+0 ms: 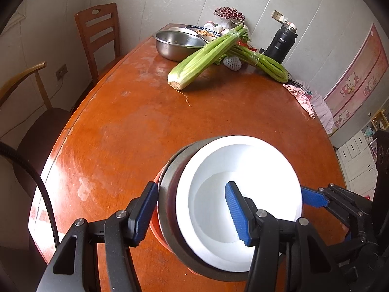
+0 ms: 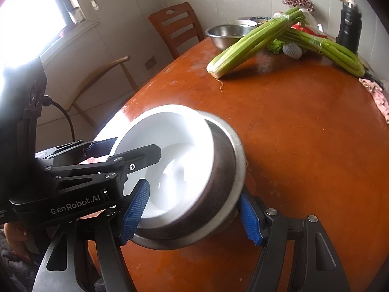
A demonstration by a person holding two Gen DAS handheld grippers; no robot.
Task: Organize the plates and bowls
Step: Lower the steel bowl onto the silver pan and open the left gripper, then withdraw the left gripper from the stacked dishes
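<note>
A white bowl sits nested in a steel bowl, with an orange dish showing under them near the table's front. My left gripper straddles the stack's left wall, one blue pad outside against the steel and the other pad inside the white bowl. My right gripper straddles the opposite wall of the white bowl and steel bowl, one pad inside and one pad under the steel rim. Both grip the stack. I cannot tell whether it rests on the table.
At the far end of the orange wooden table lie two celery bunches, a large steel basin, several dishes, a black flask and a pink cloth. Wooden chairs stand along the left side.
</note>
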